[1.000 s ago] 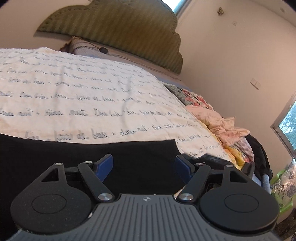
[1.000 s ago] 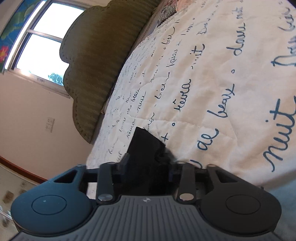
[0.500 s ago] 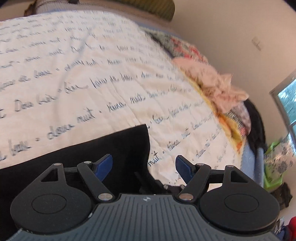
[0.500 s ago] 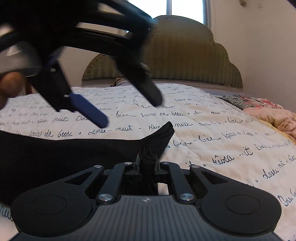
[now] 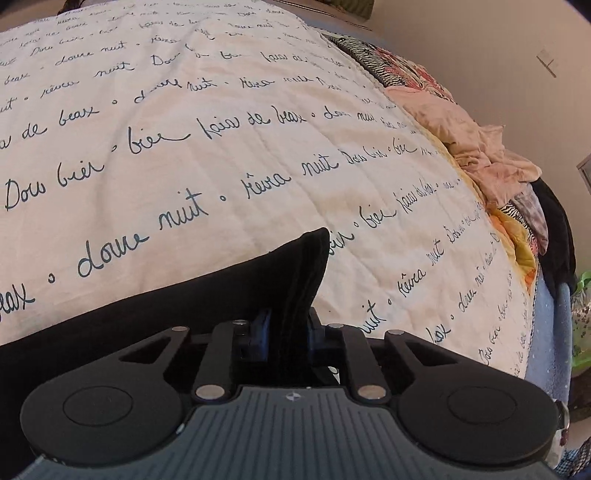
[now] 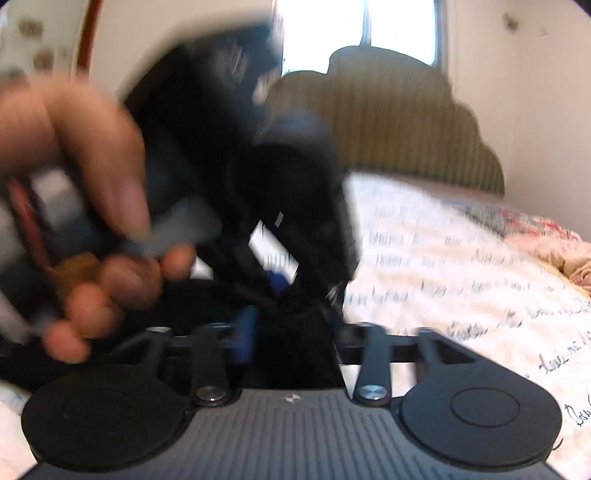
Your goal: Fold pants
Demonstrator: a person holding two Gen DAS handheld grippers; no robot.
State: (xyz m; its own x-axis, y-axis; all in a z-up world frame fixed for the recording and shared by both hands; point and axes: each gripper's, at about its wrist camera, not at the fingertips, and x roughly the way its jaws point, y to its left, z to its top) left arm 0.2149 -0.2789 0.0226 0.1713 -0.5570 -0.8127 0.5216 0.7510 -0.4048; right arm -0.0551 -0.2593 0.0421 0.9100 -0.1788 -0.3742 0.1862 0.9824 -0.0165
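The black pants (image 5: 221, 291) lie on the white quilt with blue script (image 5: 258, 147). My left gripper (image 5: 286, 332) is shut on a raised corner of the pants, whose tip stands up in front of the fingers. In the blurred right wrist view, my right gripper (image 6: 291, 332) has black pants fabric (image 6: 295, 350) between its partly parted fingers; whether it still grips is unclear. The left gripper (image 6: 273, 280) and the hand holding it (image 6: 92, 184) are right in front of it, touching the same bunch of fabric.
A pile of pink and patterned clothes (image 5: 480, 147) lies along the bed's right edge, with a dark garment (image 5: 557, 236) beyond it. A green padded headboard (image 6: 406, 122) and a window (image 6: 369, 22) stand behind the bed.
My left gripper has shut on the pants corner; it was open half a second ago. The right gripper's fingers have spread somewhat, and the left gripper has come close in front of it.
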